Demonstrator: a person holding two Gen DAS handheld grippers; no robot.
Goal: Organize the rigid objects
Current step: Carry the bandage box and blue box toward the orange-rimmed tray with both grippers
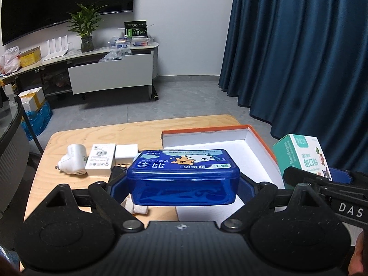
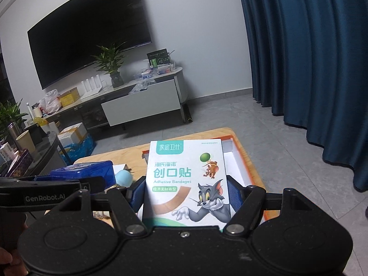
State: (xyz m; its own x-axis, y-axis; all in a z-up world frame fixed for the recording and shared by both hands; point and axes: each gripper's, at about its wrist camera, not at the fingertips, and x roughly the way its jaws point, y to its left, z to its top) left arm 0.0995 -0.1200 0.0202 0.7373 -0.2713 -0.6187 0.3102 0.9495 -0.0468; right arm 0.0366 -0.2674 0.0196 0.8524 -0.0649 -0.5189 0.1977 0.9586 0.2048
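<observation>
A: Which step is this?

B: I judge it the carry. The left gripper point(image 1: 182, 179) has its fingers clamped on the sides of a blue plastic box point(image 1: 184, 172), held above the counter point(image 1: 92, 135) at the centre of the left wrist view. The right gripper point(image 2: 186, 195) grips a bandage box point(image 2: 187, 179) upright between its fingers, at the centre of the right wrist view.

A: Where are they bound?

B: Probably the open tray with orange edges point(image 1: 260, 142), which lies just behind the blue box, toward the right of the frame. Its white floor looks bare.

A: And what's left on the counter?

B: At the left of the left wrist view: a white plug adapter point(image 1: 73, 162), a flat white box point(image 1: 101, 162) touching it, and a white block point(image 1: 126, 153) behind.

A: What does the next move call for?

B: Lowering each box level inside the tray walls before the fingers let go, and keeping the two grippers from colliding, since they're close side by side.
</observation>
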